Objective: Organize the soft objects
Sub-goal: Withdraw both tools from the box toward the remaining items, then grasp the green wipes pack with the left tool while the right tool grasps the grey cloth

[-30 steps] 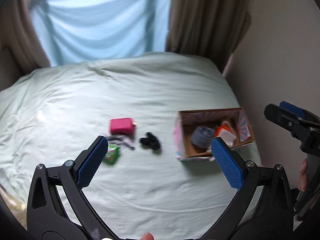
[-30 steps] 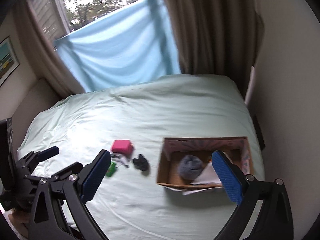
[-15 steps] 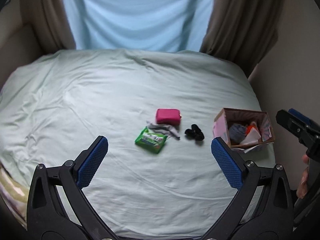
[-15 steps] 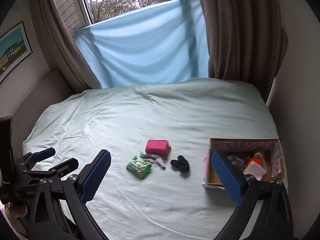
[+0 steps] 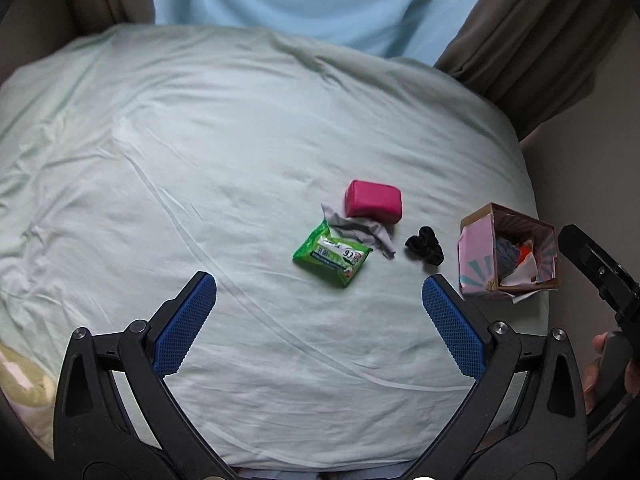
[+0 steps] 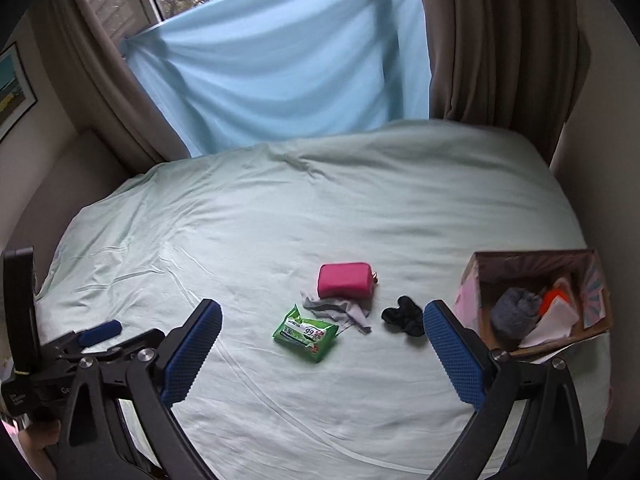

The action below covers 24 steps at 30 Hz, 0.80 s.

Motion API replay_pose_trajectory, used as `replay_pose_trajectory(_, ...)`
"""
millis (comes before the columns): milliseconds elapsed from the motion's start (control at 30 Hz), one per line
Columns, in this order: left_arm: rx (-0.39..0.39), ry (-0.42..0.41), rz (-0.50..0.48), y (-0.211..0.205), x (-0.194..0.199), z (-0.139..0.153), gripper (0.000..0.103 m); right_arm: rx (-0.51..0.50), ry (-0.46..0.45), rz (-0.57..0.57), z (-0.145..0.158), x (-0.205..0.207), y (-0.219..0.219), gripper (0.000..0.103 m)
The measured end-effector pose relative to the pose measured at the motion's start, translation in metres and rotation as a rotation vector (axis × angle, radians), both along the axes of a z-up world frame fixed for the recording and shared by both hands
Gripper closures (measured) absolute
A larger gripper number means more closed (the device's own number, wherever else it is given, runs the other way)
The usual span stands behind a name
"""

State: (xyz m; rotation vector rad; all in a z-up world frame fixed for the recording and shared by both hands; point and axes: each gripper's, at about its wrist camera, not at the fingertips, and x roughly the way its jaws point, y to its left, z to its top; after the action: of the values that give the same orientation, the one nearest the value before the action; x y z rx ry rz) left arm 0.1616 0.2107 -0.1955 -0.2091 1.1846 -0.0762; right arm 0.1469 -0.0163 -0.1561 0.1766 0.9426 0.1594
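On the pale green bed sheet (image 5: 200,152) lie a pink pouch (image 5: 373,201), a grey cloth (image 5: 360,229), a green wipes pack (image 5: 331,254) and a black scrunchie (image 5: 425,245). They also show in the right wrist view: pouch (image 6: 347,279), cloth (image 6: 336,309), wipes pack (image 6: 306,333), scrunchie (image 6: 403,315). A cardboard box (image 5: 476,256) at the bed's right edge holds a grey knit item (image 6: 515,313) and orange and white things. My left gripper (image 5: 319,322) is open and empty, above the sheet short of the items. My right gripper (image 6: 322,354) is open and empty, likewise back from them.
A light blue cloth (image 6: 280,64) hangs over the window, with brown curtains (image 6: 492,40) at both sides. A wall (image 5: 592,160) runs close along the bed's right edge, beside the box (image 6: 468,300). A framed picture (image 6: 12,88) hangs at the left.
Both cameras have swung left and pulled back: the items and the box shifted right in both views. Both grippers stayed open and empty.
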Motion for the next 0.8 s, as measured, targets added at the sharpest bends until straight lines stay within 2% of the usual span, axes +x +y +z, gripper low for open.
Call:
replay_pose_trajectory(300, -0.122, 0.165, 0.076, -0.007, 0.039, -0.085, 0.0, -0.017, 0.092, 0.057, -0.061, 0.049, 0.005, 0.002)
replay_pose_trajectory(467, -0.161, 0.228, 0.111, -0.02, 0.054, -0.127, 0.001, -0.015, 0.182, 0.126, -0.107, 0.085, 0.0, 0.002)
replay_pose_trajectory(633, -0.212, 0.297, 0.195, -0.024, 0.069, -0.175, 0.001, -0.011, 0.271, 0.181, -0.159, 0.113, 0.002, 0.003)
replay_pose_trajectory(700, -0.238, 0.312, 0.219, -0.023, 0.073, -0.189, 0.004, 0.003, 0.301, 0.185, -0.176, 0.122, 0.001, 0.004)
replay_pose_trajectory(767, -0.289, 0.333, 0.226, -0.024, 0.077, -0.207, 0.013, 0.025, 0.334, 0.19, -0.194, 0.132, -0.001, 0.006)
replay_pose_trajectory(800, -0.293, 0.34, 0.229, -0.023, 0.079, -0.212, 0.014, 0.025, 0.348, 0.192, -0.202, 0.136, -0.001, 0.007)
